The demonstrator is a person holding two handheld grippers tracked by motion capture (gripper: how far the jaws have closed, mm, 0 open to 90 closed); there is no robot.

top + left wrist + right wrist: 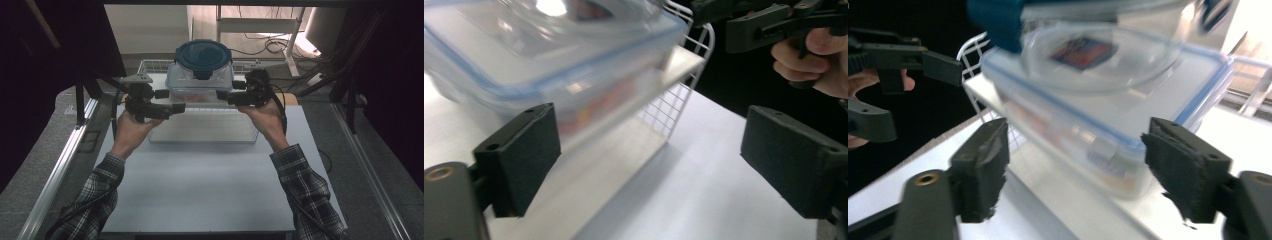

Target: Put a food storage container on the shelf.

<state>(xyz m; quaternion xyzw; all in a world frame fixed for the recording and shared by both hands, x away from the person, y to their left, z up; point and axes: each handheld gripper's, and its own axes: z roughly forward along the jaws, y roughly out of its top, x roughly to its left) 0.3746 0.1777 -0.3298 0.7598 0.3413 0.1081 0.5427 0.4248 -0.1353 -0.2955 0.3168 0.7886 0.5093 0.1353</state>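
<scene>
A clear rectangular food box [200,85] with a blue-edged lid is seen resting on a white shelf of a wire rack [150,65] at the far side of the white table [200,190]. On top of the box a round container with a dark blue lid [203,56] is stacked. The left gripper [176,100] is held just beside the left end of the box, and the right gripper [226,95] just beside its right end; in the high view, contact with the box cannot be made out. In the left gripper view the two black pads [521,157] are seen spread wide, with bare table between them and the box [549,55] up and to the left, not clamped. In the right gripper view the pads [983,165] are likewise parted, with the box [1108,125] in the gap but not pressed by either pad. Both pictures from the grippers are blurred. A low clear tray [202,131] is seen on the table in front of the rack, between the two hands.
</scene>
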